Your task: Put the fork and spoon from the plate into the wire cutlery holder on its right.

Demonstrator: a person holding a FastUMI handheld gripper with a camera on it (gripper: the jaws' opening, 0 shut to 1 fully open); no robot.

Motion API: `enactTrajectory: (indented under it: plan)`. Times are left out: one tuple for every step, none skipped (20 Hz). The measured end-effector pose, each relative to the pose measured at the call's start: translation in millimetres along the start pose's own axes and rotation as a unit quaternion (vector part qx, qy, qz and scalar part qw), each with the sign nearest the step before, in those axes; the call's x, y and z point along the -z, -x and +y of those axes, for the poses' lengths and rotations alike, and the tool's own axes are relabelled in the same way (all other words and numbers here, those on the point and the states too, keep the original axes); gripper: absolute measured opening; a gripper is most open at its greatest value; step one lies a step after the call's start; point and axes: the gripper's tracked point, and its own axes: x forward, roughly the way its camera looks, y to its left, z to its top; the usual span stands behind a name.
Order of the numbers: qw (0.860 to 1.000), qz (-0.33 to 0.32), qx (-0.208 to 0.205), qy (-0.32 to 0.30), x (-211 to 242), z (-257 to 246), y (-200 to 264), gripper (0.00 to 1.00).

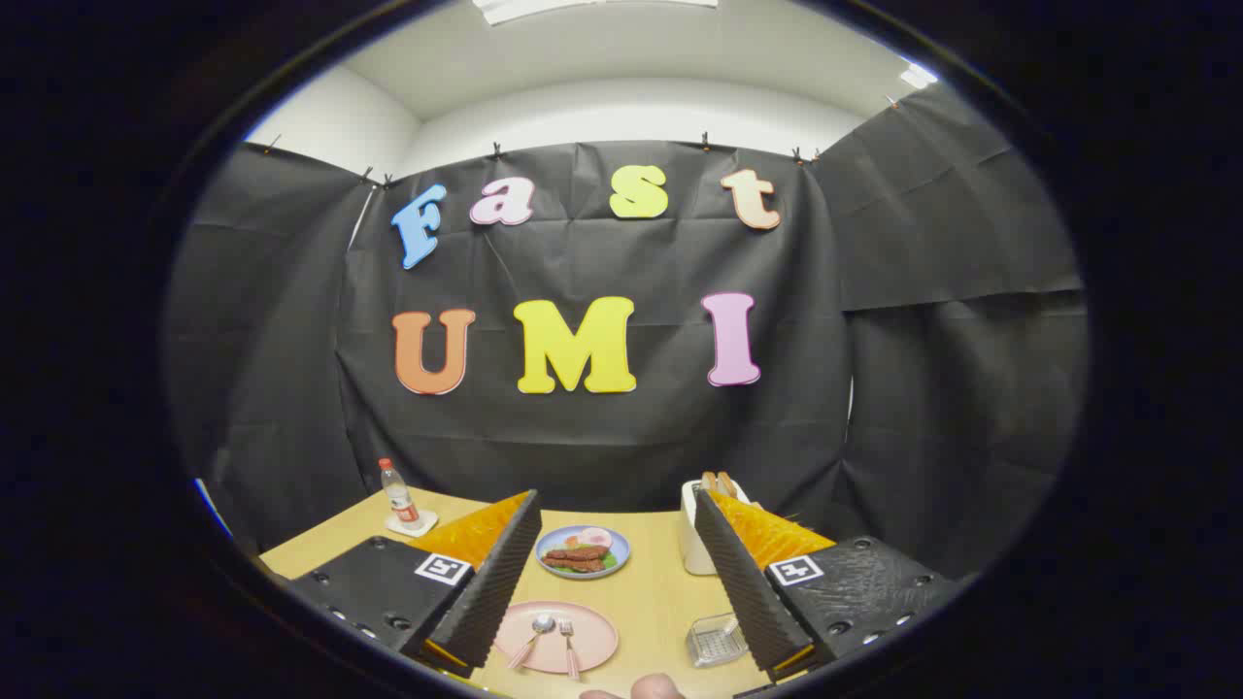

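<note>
Below, gripper (617, 553) spread wide, fork (569, 646), spoon (533, 638) on plate (594, 649)

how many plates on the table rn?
2. A round pink plate with the spoon and fork lies between the open gripper jaws; a round blue plate of food sits beyond it.

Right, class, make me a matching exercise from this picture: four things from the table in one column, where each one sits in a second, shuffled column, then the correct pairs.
Things:
1. spoon
2. wire cutlery holder
3. blue plate of food
4. bottle

Places:
A. on a coaster at the table's far corner, beyond one finger
B. on the pink plate beside the fork
C. beyond the pink plate, between the open fingers of the hand-held gripper
D. right of the pink plate, near a finger

Pairs: 1-B, 2-D, 3-C, 4-A
</note>
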Motion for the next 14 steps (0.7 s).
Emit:
enactTrajectory:
  plan:
    - [1.000, 0.001, -0.002, -0.001, 2, 0, 0, 0.95]
    - [1.000, 0.002, -0.001, -0.002, 1, 0, -1, 0.95]
    - [1.000, 0.003, -0.003, -0.003, 3, -1, -1, 0.95]
    - [1.000, 0.004, -0.005, -0.005, 3, 0, -1, 0.95]
    - [1.000, 0.004, -0.005, -0.005, 3, 1, -2, 0.95]
    - [1.000, 0.004, -0.005, -0.005, 3, -1, -3, 0.95]
    - [1.000, 0.003, -0.006, -0.006, 4, 0, -4, 0.95]
    - [1.000, 0.003, -0.007, -0.006, 4, 0, -5, 0.95]
    - [1.000, 0.004, -0.008, -0.006, 6, 0, -7, 0.95]
    - [1.000, 0.006, -0.009, -0.007, 7, 1, -9, 0.95]
    - [1.000, 0.010, -0.010, -0.009, 10, 2, -11, 0.95]
    - [1.000, 0.012, -0.012, -0.011, 11, 3, -10, 0.95]
    - [1.000, 0.011, -0.013, -0.012, 11, 5, -11, 0.95]
    - [1.000, 0.011, -0.015, -0.011, 12, 6, -12, 0.95]
